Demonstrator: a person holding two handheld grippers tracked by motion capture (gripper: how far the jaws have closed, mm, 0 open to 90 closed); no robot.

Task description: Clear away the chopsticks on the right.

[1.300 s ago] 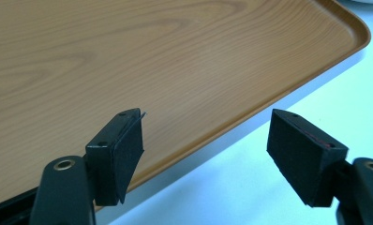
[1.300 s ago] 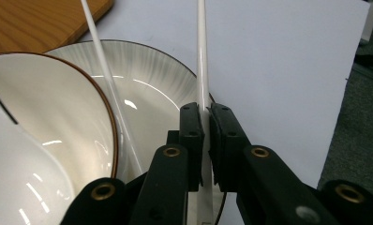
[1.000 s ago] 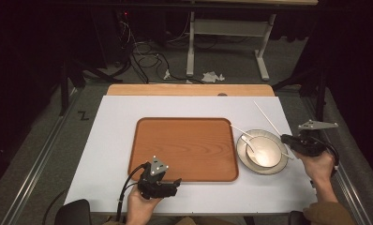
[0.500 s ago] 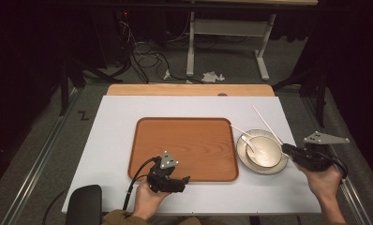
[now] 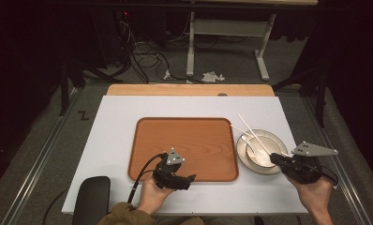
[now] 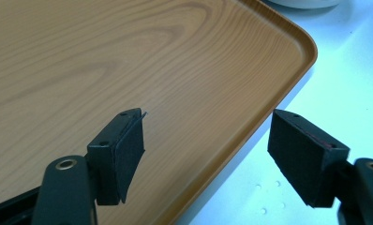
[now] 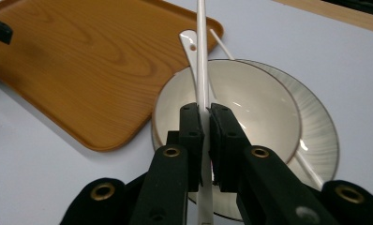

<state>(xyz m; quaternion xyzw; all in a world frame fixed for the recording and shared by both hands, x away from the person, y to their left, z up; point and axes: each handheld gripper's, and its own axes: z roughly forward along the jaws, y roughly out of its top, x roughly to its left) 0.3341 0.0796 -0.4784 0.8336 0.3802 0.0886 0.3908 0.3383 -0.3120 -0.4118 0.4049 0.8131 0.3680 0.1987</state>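
My right gripper [image 7: 202, 123] is shut on a long white chopstick [image 7: 201, 61] that reaches out over a white bowl [image 7: 250, 108]. The bowl sits on a grey-rimmed plate [image 7: 316, 126]. A white spoon [image 7: 189, 40] and a second chopstick [image 7: 220, 43] rest across the bowl's far rim. From above, the right gripper [image 5: 275, 159] is at the bowl's [image 5: 262, 150] near right side. My left gripper [image 6: 205, 159] stands open and holds nothing, low over the near right corner of the wooden tray [image 6: 128, 56]. In the high view it [image 5: 189, 179] is at the tray's [image 5: 184, 140] front edge.
The white table top [image 5: 114, 140] has bare room left of the tray and behind it. A wooden strip [image 5: 189, 90] runs along the far edge. A black pad [image 5: 91, 199] sits at the near left corner. Cables and a metal stand are on the floor beyond.
My right gripper has drawn back toward the near edge, and the chopstick has come with it across the bowl. My left gripper has shifted a little to the right along the tray's front edge.
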